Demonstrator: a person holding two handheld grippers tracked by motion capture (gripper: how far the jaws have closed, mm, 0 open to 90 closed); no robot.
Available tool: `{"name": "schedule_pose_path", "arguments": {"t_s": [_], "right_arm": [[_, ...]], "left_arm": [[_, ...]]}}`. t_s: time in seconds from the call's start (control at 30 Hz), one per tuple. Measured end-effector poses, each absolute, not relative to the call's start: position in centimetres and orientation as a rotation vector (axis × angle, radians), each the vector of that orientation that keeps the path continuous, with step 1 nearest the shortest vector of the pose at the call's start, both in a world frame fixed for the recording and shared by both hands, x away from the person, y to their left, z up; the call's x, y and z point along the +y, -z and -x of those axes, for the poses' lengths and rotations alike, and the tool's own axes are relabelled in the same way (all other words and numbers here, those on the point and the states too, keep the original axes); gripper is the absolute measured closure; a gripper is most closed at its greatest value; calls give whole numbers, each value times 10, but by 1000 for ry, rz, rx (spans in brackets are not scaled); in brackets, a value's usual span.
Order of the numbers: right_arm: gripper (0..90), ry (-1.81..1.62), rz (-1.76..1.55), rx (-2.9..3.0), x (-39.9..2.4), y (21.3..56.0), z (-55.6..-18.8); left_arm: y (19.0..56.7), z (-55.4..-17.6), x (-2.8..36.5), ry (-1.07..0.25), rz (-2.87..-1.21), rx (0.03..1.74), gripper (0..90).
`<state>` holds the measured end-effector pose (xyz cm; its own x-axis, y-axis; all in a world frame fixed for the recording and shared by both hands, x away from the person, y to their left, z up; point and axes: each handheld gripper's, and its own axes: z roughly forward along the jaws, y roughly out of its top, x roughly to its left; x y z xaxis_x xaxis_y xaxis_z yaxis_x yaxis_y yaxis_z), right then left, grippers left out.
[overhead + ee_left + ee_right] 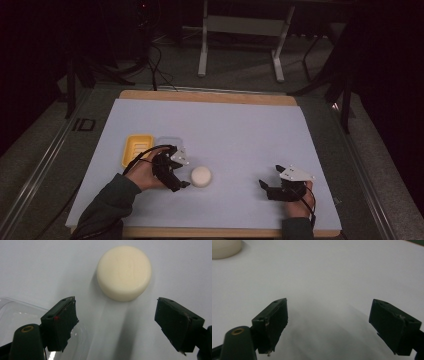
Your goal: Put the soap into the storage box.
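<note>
Over on the left of the desk (240,120) sits a yellow tray (136,148), with a clear plastic tub (169,142) just beside it on its right. Next comes the left hand-held gripper (184,172), jaws spread wide and empty, pointed straight at the soap bar (200,176), which lies just ahead of it on the pale sheet. From the left gripper view the soap bar (124,272) is a round cream puck lying flat, sitting between the lines of the 2 jaws but not touched yet, and a corner of the tub (22,315) peeks in at lower left.

My guess on handling: it looks light, solid and stiff, so it won't squash, but that smooth rounded rim could be slippery and squirt out of flat pads. I'd pinch across the middle of the side wall, pads opposite each other, low near the sheet.

Further right the sheet is bare, matte and flat, so the puck might slide if nudged. Well apart on the right is the right hand-held gripper (270,187), also spread open and holding nothing. Behind the desk the room is dim, with grey floor, cables and a metal frame (240,40).
</note>
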<state>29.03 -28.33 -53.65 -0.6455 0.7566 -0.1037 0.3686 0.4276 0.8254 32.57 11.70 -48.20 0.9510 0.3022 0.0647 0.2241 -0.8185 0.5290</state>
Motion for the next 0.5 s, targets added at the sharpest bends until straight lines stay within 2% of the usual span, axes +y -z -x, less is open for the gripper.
{"name": "schedule_pose_path", "arguments": {"t_s": [0.5], "right_arm": [[153,-1113,-945,2222,-283,537,-291]], "left_arm": [[486,-330,107,-182,-2596,354,180]]}}
